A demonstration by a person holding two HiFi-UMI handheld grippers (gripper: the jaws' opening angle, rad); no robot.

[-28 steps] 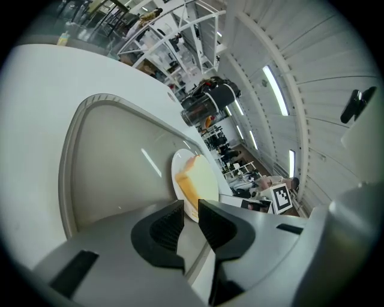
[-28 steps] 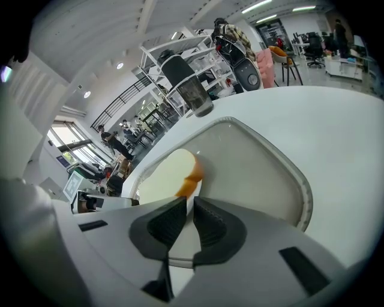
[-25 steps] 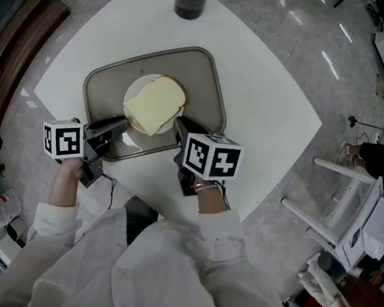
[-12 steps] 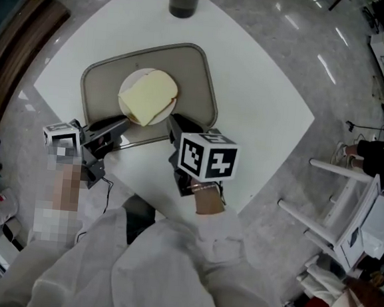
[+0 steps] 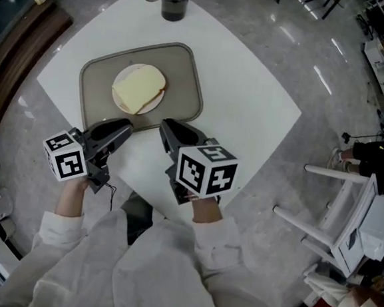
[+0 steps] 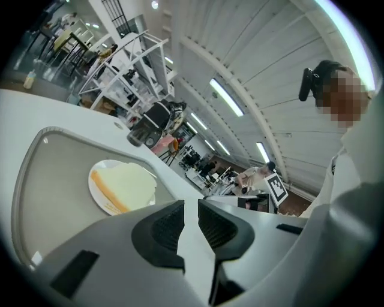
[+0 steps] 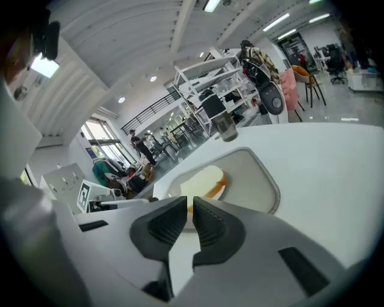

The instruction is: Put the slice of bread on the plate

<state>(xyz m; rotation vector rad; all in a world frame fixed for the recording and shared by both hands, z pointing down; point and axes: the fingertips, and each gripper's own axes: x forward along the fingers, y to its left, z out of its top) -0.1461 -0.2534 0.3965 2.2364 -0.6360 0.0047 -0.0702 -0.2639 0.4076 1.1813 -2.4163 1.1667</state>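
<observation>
left tool (image 5: 122,128) and right tool (image 5: 165,124) hang parted, empty; one bread slice (image 5: 140,88) on one plate (image 5: 123,75).

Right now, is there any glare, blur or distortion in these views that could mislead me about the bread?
Head view: sharp and evenly lit, slice of bread clear, only light streaks glaring off the floor. Left gripper view: heavy fisheye bend, dark corners, bread crisp. Right gripper view: same bend; its fingers loom large and cover the slice's near edge.

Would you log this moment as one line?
bread: on plate | plate: on tray | left hand-held gripper: open, empty | right hand-held gripper: open, empty
</observation>
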